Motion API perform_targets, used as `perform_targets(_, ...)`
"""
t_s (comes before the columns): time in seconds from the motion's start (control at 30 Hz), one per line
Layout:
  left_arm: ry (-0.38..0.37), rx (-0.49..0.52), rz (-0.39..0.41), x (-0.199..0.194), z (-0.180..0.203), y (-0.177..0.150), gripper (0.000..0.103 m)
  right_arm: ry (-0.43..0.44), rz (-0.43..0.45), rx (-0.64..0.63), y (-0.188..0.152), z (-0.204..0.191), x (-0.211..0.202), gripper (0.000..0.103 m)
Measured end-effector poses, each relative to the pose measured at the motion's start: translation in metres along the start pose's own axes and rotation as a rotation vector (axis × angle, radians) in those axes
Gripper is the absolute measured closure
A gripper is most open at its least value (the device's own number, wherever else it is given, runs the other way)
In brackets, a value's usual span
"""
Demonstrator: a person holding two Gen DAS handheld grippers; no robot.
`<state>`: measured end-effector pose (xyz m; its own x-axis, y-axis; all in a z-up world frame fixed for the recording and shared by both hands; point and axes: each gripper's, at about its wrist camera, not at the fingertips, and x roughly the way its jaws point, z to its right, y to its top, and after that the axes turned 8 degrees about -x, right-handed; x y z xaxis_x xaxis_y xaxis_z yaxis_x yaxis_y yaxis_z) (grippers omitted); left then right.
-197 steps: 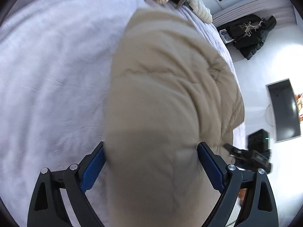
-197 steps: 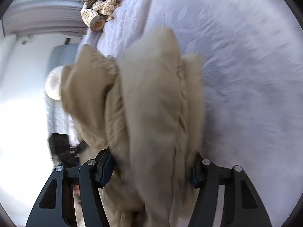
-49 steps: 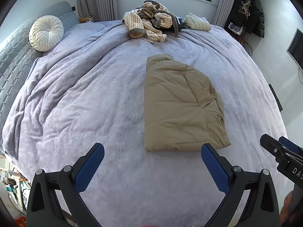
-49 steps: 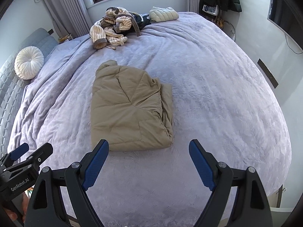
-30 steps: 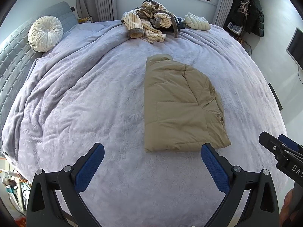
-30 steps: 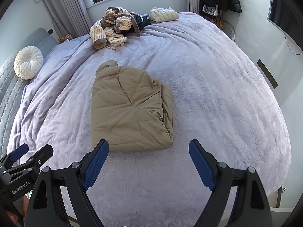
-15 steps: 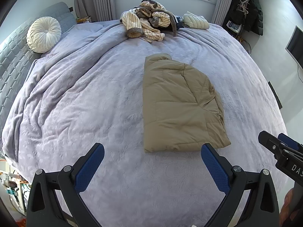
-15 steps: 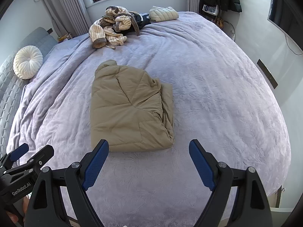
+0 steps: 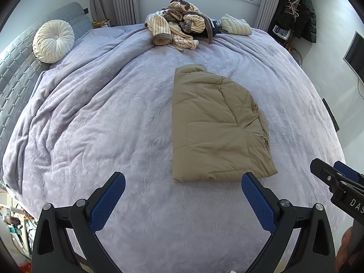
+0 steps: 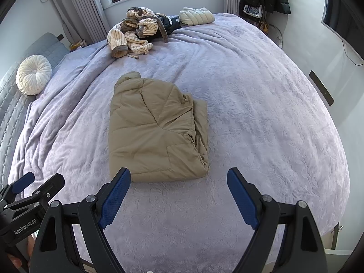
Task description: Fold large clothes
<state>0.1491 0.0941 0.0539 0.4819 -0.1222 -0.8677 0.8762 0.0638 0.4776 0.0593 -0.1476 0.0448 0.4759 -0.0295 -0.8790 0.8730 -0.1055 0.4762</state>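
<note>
A tan quilted jacket (image 9: 216,125) lies folded into a flat rectangle on the lilac bed cover (image 9: 102,125); it also shows in the right wrist view (image 10: 157,129). My left gripper (image 9: 182,184) is open and empty, held back above the bed's near edge, short of the jacket's near hem. My right gripper (image 10: 179,179) is open and empty, also held back, just in front of the jacket's near hem. The right gripper's tip (image 9: 336,179) shows at the right of the left wrist view, and the left gripper's tip (image 10: 34,193) shows at the left of the right wrist view.
A pile of striped cream-and-brown clothes (image 9: 179,31) and a folded pale puffer jacket (image 9: 235,27) lie at the bed's far end under the window. A round white cushion (image 9: 53,41) leans on the grey headboard (image 9: 13,72) at left. Dark coats (image 9: 302,11) hang at right, near a wall screen (image 9: 355,54).
6.6 s ago both grippers were close over the jacket, its fabric between their fingers. Since 1.6 s ago the jacket lies folded and still, both grippers pulled back and open; only slight view drift.
</note>
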Motion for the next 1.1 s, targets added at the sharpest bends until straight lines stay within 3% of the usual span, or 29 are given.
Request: perform_targets(1.1,0.000,0.005,0.002,0.0015,-0.0026,-0.0001,0.001,-0.003,0.001,-0.016,-0.0043,-0.0076,-0.0022,0.014)
